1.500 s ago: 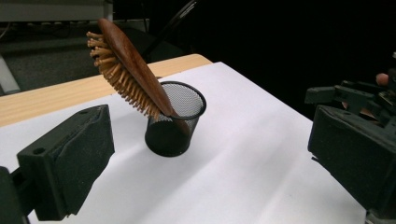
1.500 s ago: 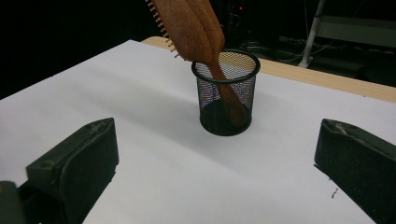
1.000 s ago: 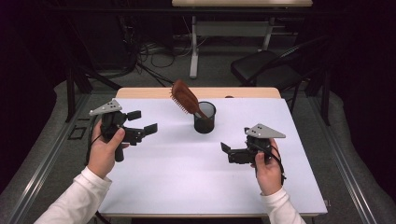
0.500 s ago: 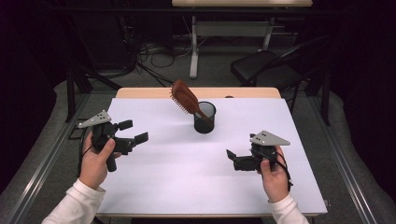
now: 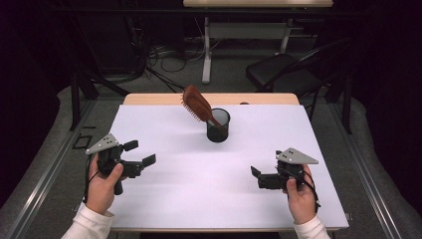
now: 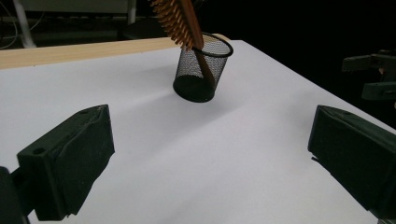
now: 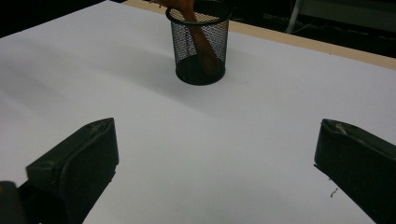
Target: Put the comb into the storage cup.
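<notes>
A brown wooden hairbrush [image 5: 196, 103] stands handle-down in a black mesh cup [image 5: 218, 127] at the back middle of the white table [image 5: 189, 199], its bristled head leaning left out of the rim. My left gripper [image 5: 141, 153] is held near the table's front left, open and empty, jaws pointing right. At the front right my right gripper [image 5: 257, 178] is open and empty too, pointing left. In the left gripper view the cup [image 6: 201, 70] lies well beyond the wide-apart jaws of the left gripper [image 6: 210, 154]. The right gripper view has the cup [image 7: 200, 44] far ahead of the right gripper [image 7: 217, 163].
A strip of bare wood [image 5: 149, 98] runs along the table's far edge. Behind the table are a dark chair [image 5: 283, 74], a desk frame [image 5: 206, 50] and cables on the floor. Metal rails flank both sides of the table.
Both hands have drawn back toward the front edge. The left gripper went left and down, the right gripper right and down. The brush and cup stayed put.
</notes>
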